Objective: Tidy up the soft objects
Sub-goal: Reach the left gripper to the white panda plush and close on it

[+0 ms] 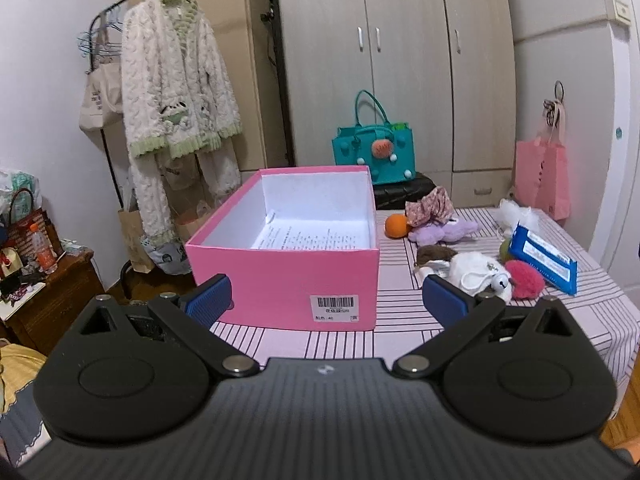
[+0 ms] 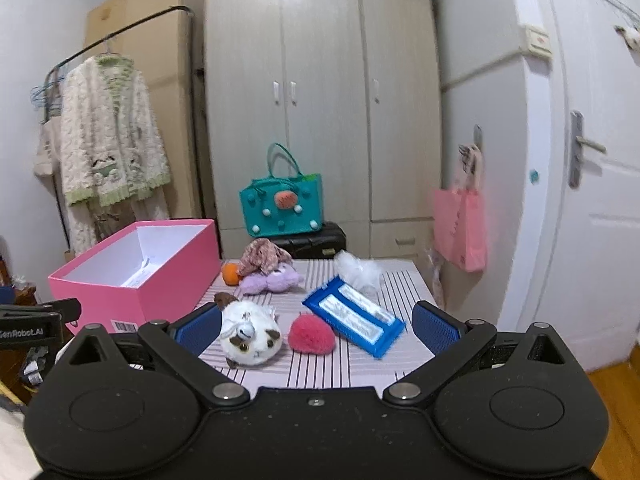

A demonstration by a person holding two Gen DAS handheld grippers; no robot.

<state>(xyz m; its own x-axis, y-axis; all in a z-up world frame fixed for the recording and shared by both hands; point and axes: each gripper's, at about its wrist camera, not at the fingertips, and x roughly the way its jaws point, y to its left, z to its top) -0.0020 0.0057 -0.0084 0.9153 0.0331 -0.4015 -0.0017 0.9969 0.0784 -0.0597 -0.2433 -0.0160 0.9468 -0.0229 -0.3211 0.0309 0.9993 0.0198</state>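
An open pink box (image 1: 288,280) (image 2: 132,280) with paper inside stands on the left of a striped table (image 1: 400,332). Soft things lie to its right: a white plush animal (image 2: 250,332) (image 1: 480,274), a red pompom (image 2: 311,336) (image 1: 524,279), a purple plush (image 2: 272,282) (image 1: 444,232), an orange ball (image 2: 230,274) (image 1: 396,226), a floral cloth (image 2: 262,258), white fluff (image 2: 358,270). My left gripper (image 1: 326,302) is open and empty before the box. My right gripper (image 2: 316,326) is open and empty, with the white plush and pompom between its fingers' line of sight.
A blue tissue pack (image 2: 354,316) (image 1: 544,258) lies right of the pompom. A teal bag (image 2: 282,200) sits on a black case behind the table. A wardrobe (image 2: 320,100), hanging robe (image 1: 176,92), pink bag (image 2: 460,228) and door (image 2: 592,160) surround it.
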